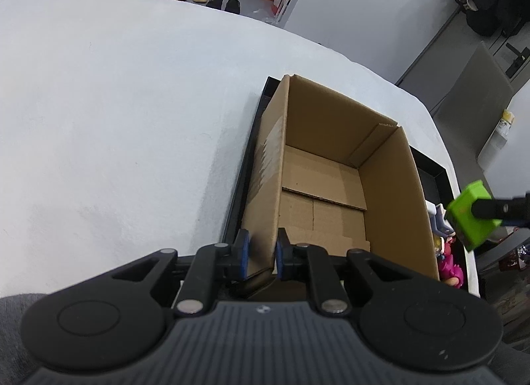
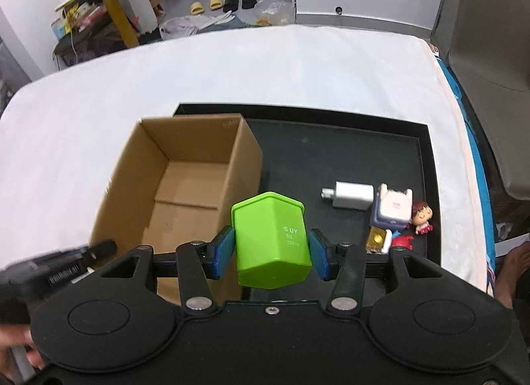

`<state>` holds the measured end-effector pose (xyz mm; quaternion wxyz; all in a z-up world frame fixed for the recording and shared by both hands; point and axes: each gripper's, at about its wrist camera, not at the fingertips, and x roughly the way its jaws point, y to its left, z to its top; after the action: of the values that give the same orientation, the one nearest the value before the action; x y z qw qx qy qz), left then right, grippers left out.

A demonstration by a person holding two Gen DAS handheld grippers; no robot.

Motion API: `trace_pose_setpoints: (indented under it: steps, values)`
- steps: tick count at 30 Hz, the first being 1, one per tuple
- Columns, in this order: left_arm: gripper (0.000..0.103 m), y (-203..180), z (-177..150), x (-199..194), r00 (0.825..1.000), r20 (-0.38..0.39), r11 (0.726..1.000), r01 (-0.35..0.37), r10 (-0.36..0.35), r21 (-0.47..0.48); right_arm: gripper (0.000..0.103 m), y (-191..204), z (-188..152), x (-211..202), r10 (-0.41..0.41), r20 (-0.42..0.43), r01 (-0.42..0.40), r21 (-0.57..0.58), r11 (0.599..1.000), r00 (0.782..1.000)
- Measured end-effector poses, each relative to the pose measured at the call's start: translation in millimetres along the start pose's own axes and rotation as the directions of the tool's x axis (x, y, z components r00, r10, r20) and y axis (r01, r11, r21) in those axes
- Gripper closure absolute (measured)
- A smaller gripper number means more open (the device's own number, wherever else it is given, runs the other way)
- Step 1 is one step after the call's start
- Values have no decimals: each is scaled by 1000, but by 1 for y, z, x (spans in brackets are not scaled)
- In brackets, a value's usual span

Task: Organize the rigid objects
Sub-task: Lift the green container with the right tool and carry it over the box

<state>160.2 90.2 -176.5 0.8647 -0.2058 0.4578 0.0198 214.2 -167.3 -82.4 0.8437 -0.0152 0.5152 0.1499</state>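
gripping the green block (image 2: 272, 242) in the right gripper (image 2: 271, 254), blue pads pressing on two opposite sides, block hanging above the near right wall of the cardboard box (image 2: 185, 186). pinching the box's near left wall with the left gripper (image 1: 260, 254), jaws narrow and closed on the cardboard, steadying the box inside the black tray (image 2: 427, 166).

judging the step in hand as carrying the block across into the box. doing it well: keeping the squeeze firm, since the block's sides look smooth and it is sitting slightly tilted between the pads; clearing the box's right wall before lowering; bringing the block low over the box floor before letting go, not dropping from height; holding the left pinch steady so the light box is not sliding or tipping.

counting: one box, empty inside; one tray; one green block; one white charger (image 2: 352, 194) lying on the tray floor; one pale cube-shaped toy (image 2: 394, 208) touching it; one small red-haired figurine (image 2: 422, 216); one gold-and-white piece (image 2: 379, 239) and one red piece (image 2: 402, 241), both partly hidden, too small to name. all clustering at the tray's right end, well apart from the box.
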Motion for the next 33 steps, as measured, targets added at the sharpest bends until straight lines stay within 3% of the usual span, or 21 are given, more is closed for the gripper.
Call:
trace_pose_setpoints:
  steps: [10, 33]
  values:
    - [87, 11, 1, -1, 999, 10, 998, 38, -38, -43, 55, 22, 20, 11, 38, 30, -39, 27, 999, 999]
    - [87, 14, -1, 0, 998, 16, 996, 63, -62, -56, 55, 72, 40, 90, 120, 2, -120, 133, 984, 993]
